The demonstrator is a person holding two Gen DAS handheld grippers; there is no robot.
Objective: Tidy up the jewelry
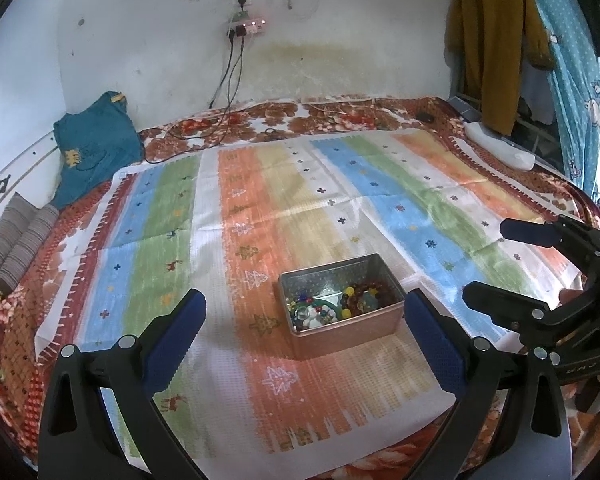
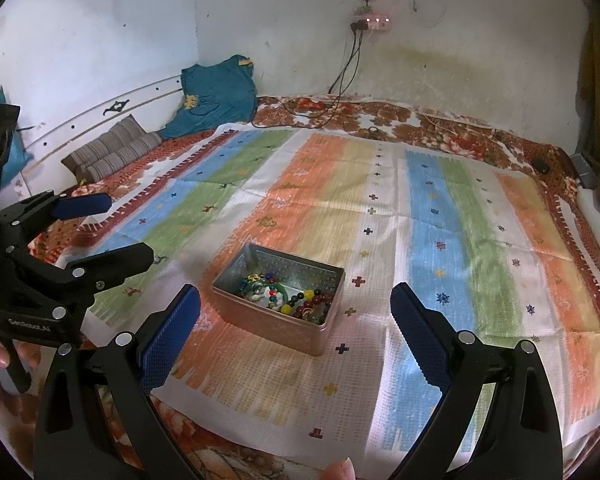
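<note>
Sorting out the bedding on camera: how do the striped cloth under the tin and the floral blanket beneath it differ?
The striped cloth has pastel blue, green, orange and white bands with tiny crosses and trees; the floral blanket is dark red-brown with large flowers. The cloth lies on top and carries the tin; the blanket shows only around its edges. Both lie flat.

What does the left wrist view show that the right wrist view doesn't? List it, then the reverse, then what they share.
Only the left wrist view: a mustard garment and a blue dotted curtain hanging at right.

Only the right wrist view: a fingertip at the bottom edge.

Both: the open tin of beads on the striped cloth, the teal garment, the left claw and the right claw, both open and empty.
</note>
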